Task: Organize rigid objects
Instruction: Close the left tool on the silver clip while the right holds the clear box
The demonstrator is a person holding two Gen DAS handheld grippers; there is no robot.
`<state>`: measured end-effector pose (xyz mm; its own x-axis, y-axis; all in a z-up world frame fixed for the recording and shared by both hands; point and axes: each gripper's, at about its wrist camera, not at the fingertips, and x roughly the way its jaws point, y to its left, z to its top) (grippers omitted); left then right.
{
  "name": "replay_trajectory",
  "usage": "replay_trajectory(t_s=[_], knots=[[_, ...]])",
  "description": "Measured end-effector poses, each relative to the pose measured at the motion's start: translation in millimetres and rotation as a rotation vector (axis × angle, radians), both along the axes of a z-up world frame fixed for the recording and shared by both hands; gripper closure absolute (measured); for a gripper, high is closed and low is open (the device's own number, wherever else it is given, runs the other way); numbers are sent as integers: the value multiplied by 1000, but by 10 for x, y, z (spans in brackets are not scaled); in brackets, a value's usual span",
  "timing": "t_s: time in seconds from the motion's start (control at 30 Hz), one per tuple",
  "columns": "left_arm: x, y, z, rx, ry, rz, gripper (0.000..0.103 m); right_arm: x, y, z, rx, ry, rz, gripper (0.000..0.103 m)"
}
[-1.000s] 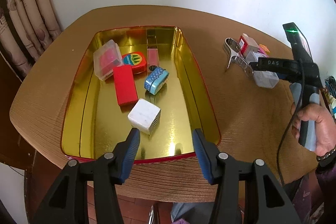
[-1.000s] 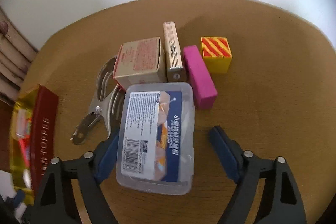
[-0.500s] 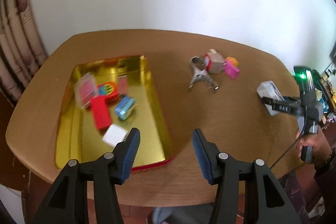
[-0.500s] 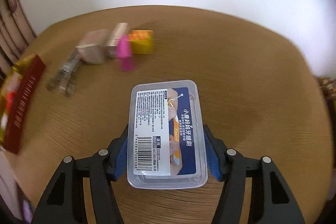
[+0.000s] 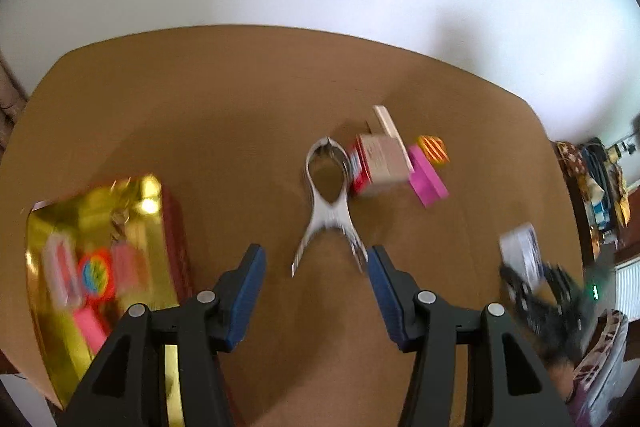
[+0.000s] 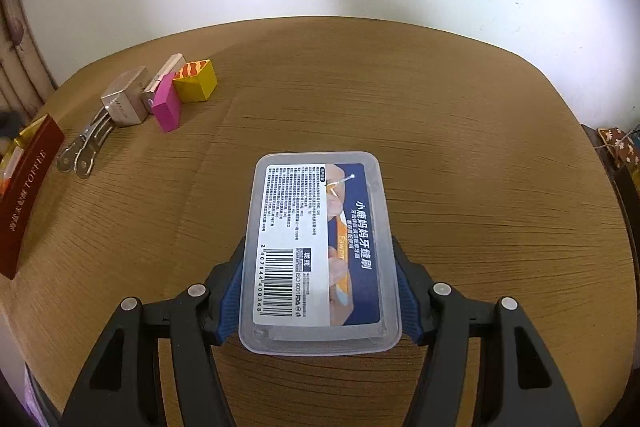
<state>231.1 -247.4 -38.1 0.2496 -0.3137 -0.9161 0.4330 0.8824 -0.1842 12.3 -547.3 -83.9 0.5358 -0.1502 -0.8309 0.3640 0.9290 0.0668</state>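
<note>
The right gripper (image 6: 320, 291) is clamped on a clear plastic box (image 6: 320, 251) above the table's (image 6: 440, 115) near edge. The left gripper (image 5: 316, 279) stands apart and empty over metal tongs (image 5: 328, 203) mid-table, with the gold tin (image 5: 96, 227) at the left edge.

A brown wood-grain bench (image 6: 440, 99) carries a gold tin (image 5: 154, 195), metal tongs (image 5: 330, 215), a cardboard box (image 5: 382, 163), a wooden block (image 5: 386, 121), a pink block (image 5: 428, 179) and a yellow striped cube (image 5: 434, 149).
</note>
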Motion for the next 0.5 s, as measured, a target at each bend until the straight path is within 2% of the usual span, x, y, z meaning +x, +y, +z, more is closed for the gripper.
replay_trajectory(t_s=[0.17, 0.3, 0.5], knots=[[456, -212, -316, 64, 53, 20, 49, -27, 24, 23, 25, -18, 1, 43], [676, -294, -516, 45, 117, 25, 49, -29, 28, 20, 32, -25, 10, 42], [805, -337, -660, 54, 121, 41, 49, -90, 18, 49, 43, -33, 12, 40]])
